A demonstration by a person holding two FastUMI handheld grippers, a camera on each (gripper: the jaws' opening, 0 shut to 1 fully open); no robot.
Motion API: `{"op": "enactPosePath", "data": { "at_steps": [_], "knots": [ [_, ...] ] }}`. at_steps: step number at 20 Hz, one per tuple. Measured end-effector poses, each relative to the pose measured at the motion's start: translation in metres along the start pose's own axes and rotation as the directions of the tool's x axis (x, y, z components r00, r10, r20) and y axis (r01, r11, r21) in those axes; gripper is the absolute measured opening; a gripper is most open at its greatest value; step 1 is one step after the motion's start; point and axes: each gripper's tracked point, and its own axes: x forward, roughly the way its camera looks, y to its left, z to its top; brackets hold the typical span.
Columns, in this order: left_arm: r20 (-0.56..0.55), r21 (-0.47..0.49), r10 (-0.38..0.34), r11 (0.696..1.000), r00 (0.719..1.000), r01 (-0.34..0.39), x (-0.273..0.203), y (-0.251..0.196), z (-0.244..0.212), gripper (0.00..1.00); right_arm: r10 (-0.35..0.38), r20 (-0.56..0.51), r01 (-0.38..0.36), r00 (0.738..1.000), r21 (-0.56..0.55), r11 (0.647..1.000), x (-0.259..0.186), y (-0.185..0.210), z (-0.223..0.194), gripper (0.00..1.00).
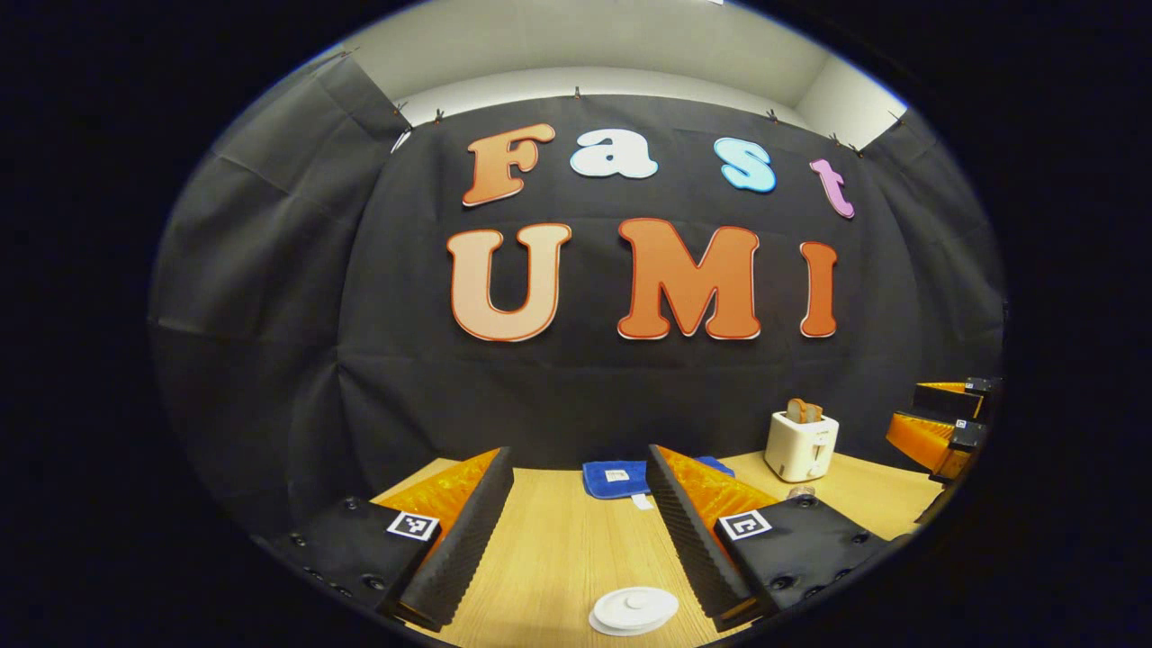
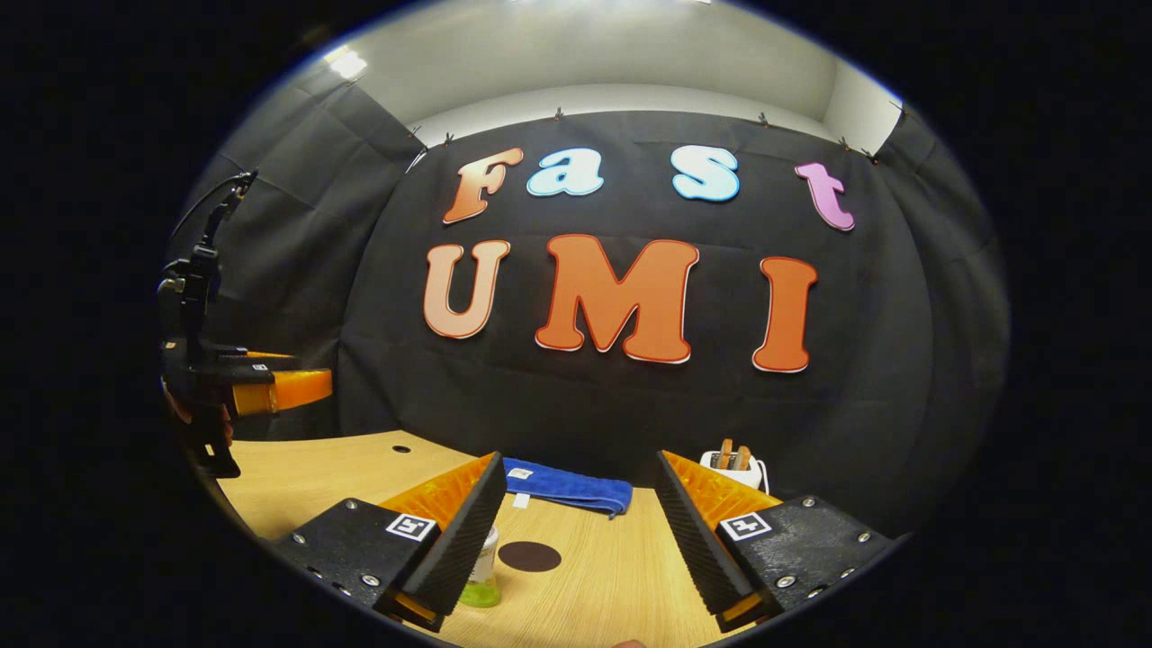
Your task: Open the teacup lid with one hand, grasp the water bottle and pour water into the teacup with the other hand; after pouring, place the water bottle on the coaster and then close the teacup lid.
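In the left gripper view we see our left claw [image 1: 580, 531] spread wide, its two fingers well apart with nothing between them, held over the table [image 1: 558, 549]. The lid [image 1: 634, 610] lies flat on the wood just below and slightly right of the gap, near the right finger but not touching it that we can tell. Ahead, between the fingertips, a blue towel [image 1: 612, 477] rests at the table's far edge against the wall. Farther off to the right of the claw stands a toaster [image 1: 801, 445] with toast in its slots. At the far right edge we catch part of the other gripper, held above the table.

In the right gripper view our right claw [image 2: 580, 531] is likewise spread, gripping nothing. The bottle [image 2: 482, 571] stands upright just beside the left finger, partly hidden behind it, so we cannot tell if they touch. The coaster [image 2: 529, 556] lies flat on the table just right of the bottle, inside the gap, apart from both fingers. The towel [image 2: 565, 486] lies ahead, and the toaster [image 2: 733, 465] peeks over the right finger. Far to the left the other gripper [image 2: 279, 387] hangs above the table [image 2: 315, 468], a hand behind it. We cannot make out the teacup itself.
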Motion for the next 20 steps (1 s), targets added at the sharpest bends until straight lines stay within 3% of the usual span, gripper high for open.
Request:
{"op": "enactPosePath", "data": {
  "at_steps": [3, 5, 12, 20],
  "knots": [
    [-0.073, 0.036, -0.037, 0.999, 0.997, 0.04, 0.002, -0.008, -0.03, 0.99, 0.043, -0.026, -0.042, 0.999, 0.025, 0.999, 0.0, 0.009, -0.011, 0.99],
    [-0.113, 0.039, -0.069, 0.997, 0.991, 0.073, 0.001, -0.017, -0.047, 0.95, 0.056, -0.041, -0.055, 0.998, 0.028, 0.998, 0.001, 0.013, -0.019, 0.99],
    [-0.245, -0.023, -0.18, 0.983, 0.953, 0.18, -0.001, -0.039, -0.119, 0.98, 0.087, -0.092, -0.085, 0.992, 0.03, 0.996, 0.0, 0.021, -0.047, 0.99],
    [-0.309, 0.036, -0.206, 0.973, 0.929, 0.227, -0.003, -0.048, -0.164, 0.96, 0.095, -0.149, -0.095, 0.984, 0.011, 0.995, 0.001, 0.025, -0.074, 0.99]
  ]
}}
